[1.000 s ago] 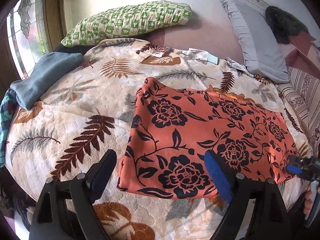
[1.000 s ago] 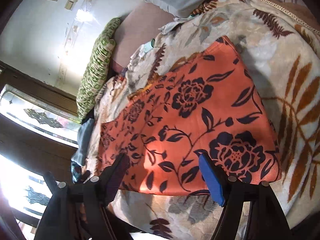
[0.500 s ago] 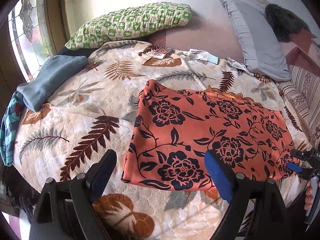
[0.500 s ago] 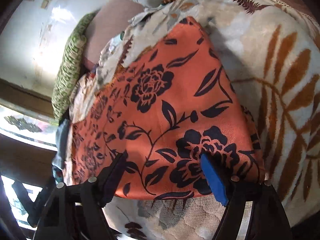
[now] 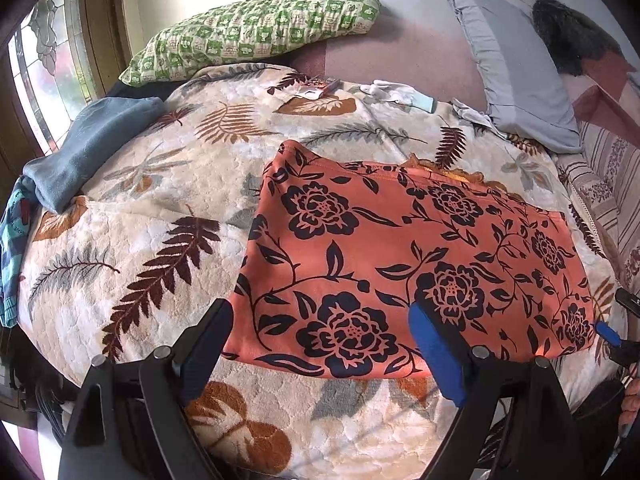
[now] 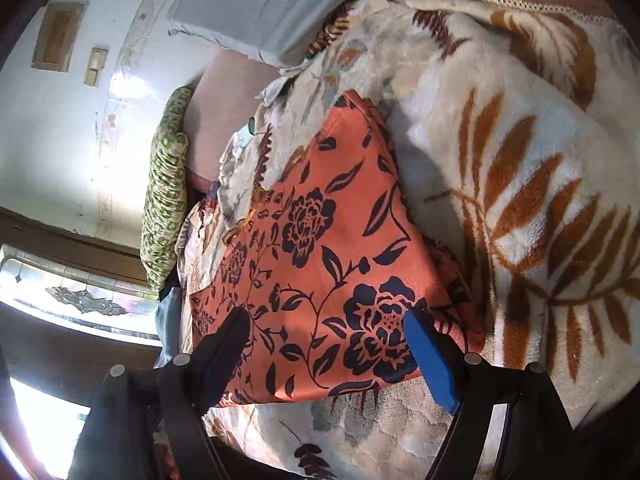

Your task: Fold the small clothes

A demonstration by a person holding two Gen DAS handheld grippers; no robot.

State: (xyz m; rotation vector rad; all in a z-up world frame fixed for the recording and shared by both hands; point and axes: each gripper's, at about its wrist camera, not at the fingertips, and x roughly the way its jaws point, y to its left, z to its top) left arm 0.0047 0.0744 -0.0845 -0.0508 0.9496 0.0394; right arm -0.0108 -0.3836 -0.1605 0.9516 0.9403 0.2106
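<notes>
Orange cloth with a black rose print (image 5: 400,248) lies flat on the bed's leaf-patterned blanket (image 5: 152,240), near the edge closest to us. It forms a rough rectangle, and along its far edge a second layer peeks out from beneath, so we judge it has already been folded at least once. Its near edge runs straight, just ahead of both tools.

We hold one tool in each hand. Our left tool (image 5: 320,360) hovers over the near left corner of the cloth with its two fingers spread wide, nothing between them. Our right tool (image 6: 326,352) hovers over the near right corner, also spread wide and empty; from the left camera only its blue tip shows at the frame's edge (image 5: 608,332). Neither tool appears to touch the fabric, though we cannot be sure from these angles.

Farther up the bed a green checked pillow (image 5: 256,32) and a grey pillow (image 5: 516,80) lean against the wall. A blue garment (image 5: 88,152) lies bunched at the left edge of the bed, well apart from the orange cloth, with small white items (image 5: 388,90) near the pillows.

We judge the task partly done: the orange piece likely needs at least one more fold, starting with a pinch at each near corner, and the blue garment looks unfolded.
</notes>
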